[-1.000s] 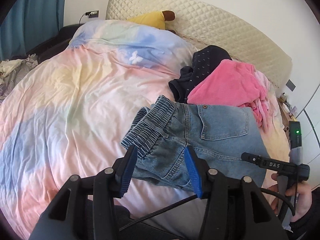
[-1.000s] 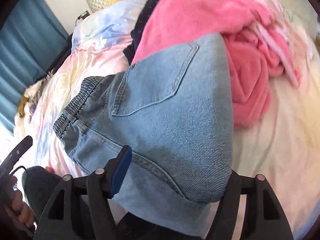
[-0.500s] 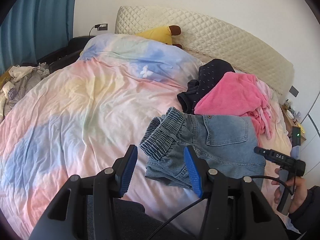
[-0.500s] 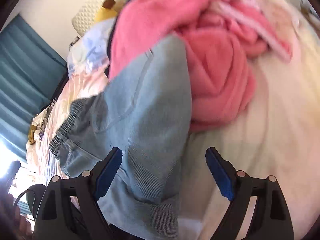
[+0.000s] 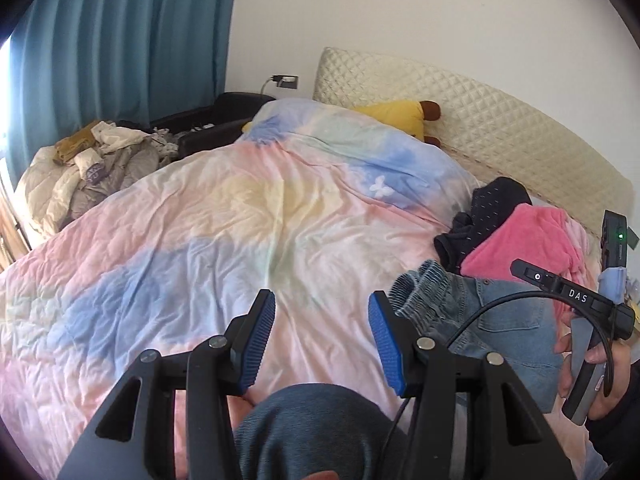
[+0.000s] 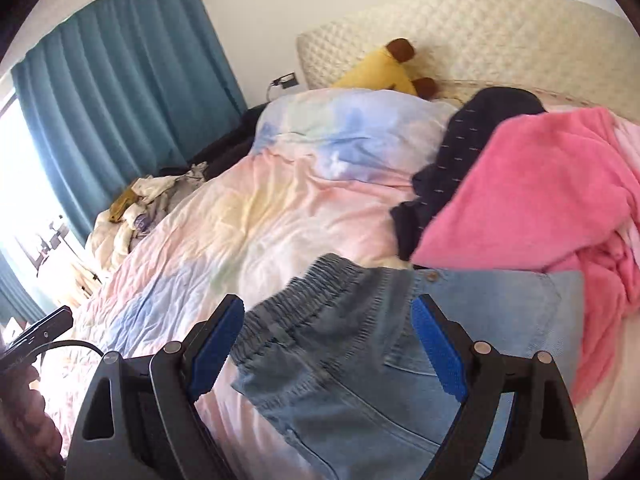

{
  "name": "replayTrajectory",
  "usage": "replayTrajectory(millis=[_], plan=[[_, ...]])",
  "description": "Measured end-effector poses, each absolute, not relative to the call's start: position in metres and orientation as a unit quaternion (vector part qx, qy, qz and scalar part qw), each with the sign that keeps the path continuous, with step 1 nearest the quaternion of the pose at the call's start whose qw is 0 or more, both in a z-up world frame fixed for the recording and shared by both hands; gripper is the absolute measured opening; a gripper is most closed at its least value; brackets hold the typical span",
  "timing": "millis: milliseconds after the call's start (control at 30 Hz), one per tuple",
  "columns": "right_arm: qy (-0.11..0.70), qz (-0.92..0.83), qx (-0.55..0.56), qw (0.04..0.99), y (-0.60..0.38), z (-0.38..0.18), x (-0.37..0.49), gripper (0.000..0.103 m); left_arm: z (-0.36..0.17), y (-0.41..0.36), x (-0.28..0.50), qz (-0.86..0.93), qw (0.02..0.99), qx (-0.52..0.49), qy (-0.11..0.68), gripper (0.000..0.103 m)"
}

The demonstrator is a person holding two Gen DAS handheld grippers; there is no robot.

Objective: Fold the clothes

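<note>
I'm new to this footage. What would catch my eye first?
The pink garment, bright against the pastel duvet, heaped near the headboard with a dark dotted one beside it. In front of them lie folded jeans, just below the open right gripper.

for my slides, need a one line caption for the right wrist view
Open right gripper above folded denim jeans on a pastel duvet, pink garment behind.

"DAS" reads in white capitals on the black bar (image 5: 572,295) of the gripper held in the person's hand (image 5: 600,376), left-wrist view. A small round symbol sits further up that bar. No other lettering is legible.
</note>
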State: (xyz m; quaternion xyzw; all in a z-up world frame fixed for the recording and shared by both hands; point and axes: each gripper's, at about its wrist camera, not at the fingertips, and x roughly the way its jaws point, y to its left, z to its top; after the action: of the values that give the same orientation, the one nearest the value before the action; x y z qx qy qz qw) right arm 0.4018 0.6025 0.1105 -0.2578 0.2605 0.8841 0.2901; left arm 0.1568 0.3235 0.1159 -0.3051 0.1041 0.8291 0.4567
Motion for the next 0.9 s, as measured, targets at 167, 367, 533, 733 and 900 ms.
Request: replayTrajectory(millis=[167, 367, 533, 733, 900], plan=[[0.218, 0.913, -0.264, 0.224, 0.57, 0.124, 0.328, 0.087, 0.129, 0.277, 0.129, 0.864, 0.404, -0.289, 0.086, 0.05], [0.176, 0.94, -0.259, 0.139, 0.521, 0.143, 0.25, 0.087, 0.137, 0.221, 0.097, 0.898, 0.328, -0.285, 0.066, 0.05], [0.141, 0.956, -0.249, 0.073, 0.47, 0.157, 0.194, 0.087, 0.137, 0.179, 0.078, 0.919, 0.271, -0.28, 0.054, 0.05], [0.1, 0.965, -0.242, -0.001, 0.397, 0.164, 0.135, 0.087, 0.133, 0.127, 0.06, 0.942, 0.201, -0.267, 0.035, 0.05], [0.084, 0.967, -0.235, -0.056, 0.336, 0.165, 0.092, 0.087, 0.128, 0.087, 0.043, 0.958, 0.14, -0.25, 0.029, 0.05]])
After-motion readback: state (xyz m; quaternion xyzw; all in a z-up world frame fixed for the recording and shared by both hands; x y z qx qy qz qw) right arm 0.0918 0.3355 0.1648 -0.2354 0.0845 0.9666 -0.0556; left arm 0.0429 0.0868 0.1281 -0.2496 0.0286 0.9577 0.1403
